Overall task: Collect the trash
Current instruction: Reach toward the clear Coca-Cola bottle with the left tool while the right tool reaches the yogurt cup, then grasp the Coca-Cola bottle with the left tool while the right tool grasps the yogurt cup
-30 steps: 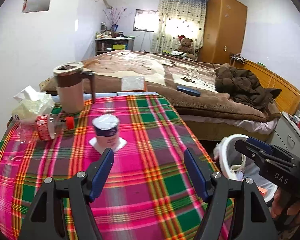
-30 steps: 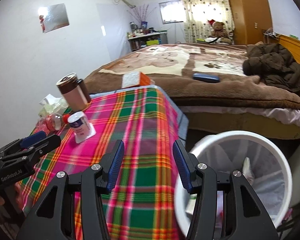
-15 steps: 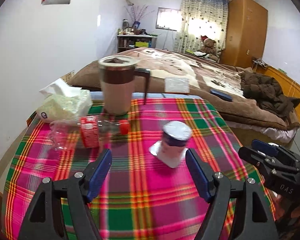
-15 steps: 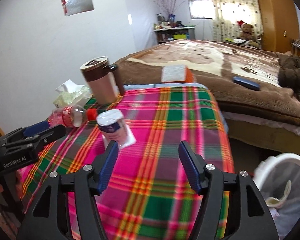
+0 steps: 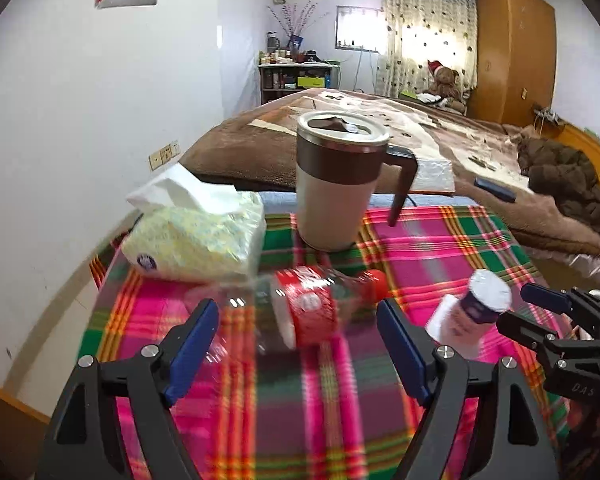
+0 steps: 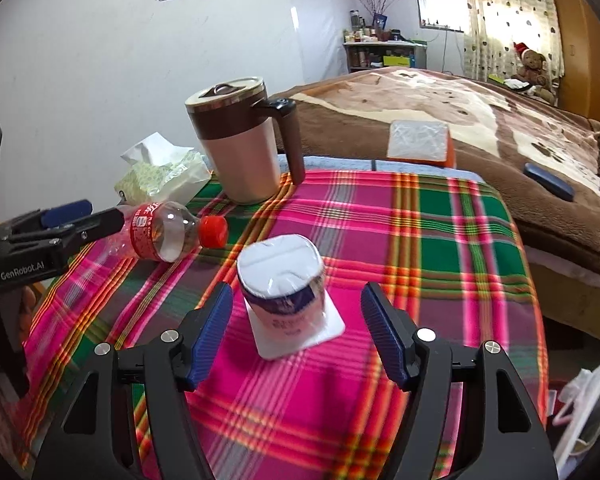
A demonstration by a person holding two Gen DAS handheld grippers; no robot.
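Two pieces of trash are left on the counter (image 6: pixel 452 240), and neither is gripped yet. The right gripper (image 6: pixel 296 334) has just been widening its jaws and hangs released, with the upside-down yogurt cup (image 6: pixel 284 292) between its fingers but untouched. The left gripper (image 5: pixel 298 344) has likewise been spreading and holds nothing; the empty plastic bottle (image 5: pixel 300 312) lies on its side between and just beyond its fingers, red cap pointing right. Farther off stand a lidded mug (image 5: pixel 338 184) and, to its left, a pack of tissues (image 5: pixel 196 236), which look like keepers. A bin liner (image 6: pixel 580 404) shows at the near right edge. Judging by this, collecting has barely begun: both items need grabbing and carrying to the bin.
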